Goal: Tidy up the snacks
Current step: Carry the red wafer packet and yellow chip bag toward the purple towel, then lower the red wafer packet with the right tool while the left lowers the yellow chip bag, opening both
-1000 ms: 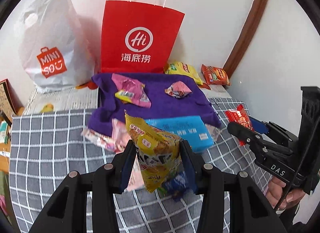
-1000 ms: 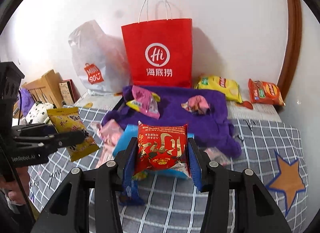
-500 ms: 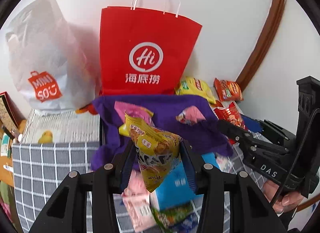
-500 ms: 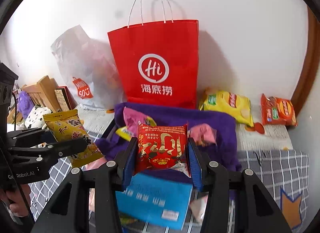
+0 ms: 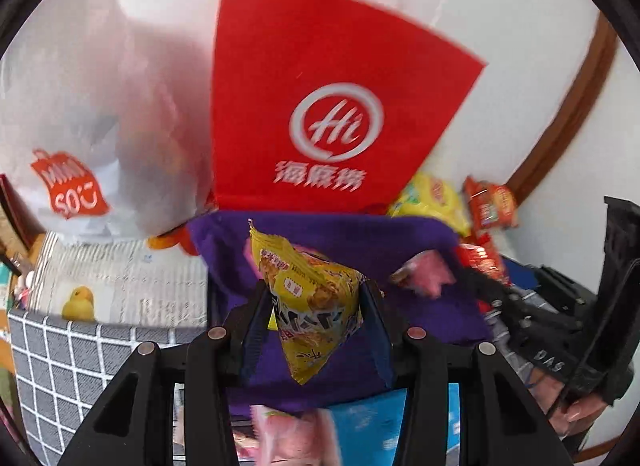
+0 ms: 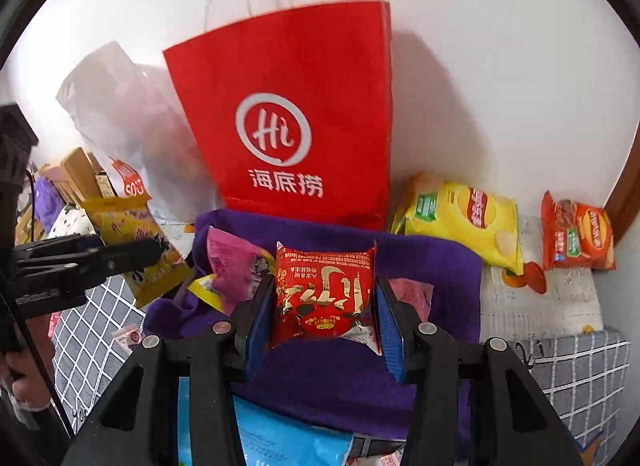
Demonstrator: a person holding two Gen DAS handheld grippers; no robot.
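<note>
Blue packet (image 6: 280, 442) cropped at bottom edge

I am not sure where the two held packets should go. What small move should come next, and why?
Probably lower both grippers a little and release onto the purple cloth. The left gripper is shut on the yellow packet, the right gripper on the red packet, and both hang just above that cloth, where two pink packets already lie. The red paper bag behind could also be the goal.
</note>
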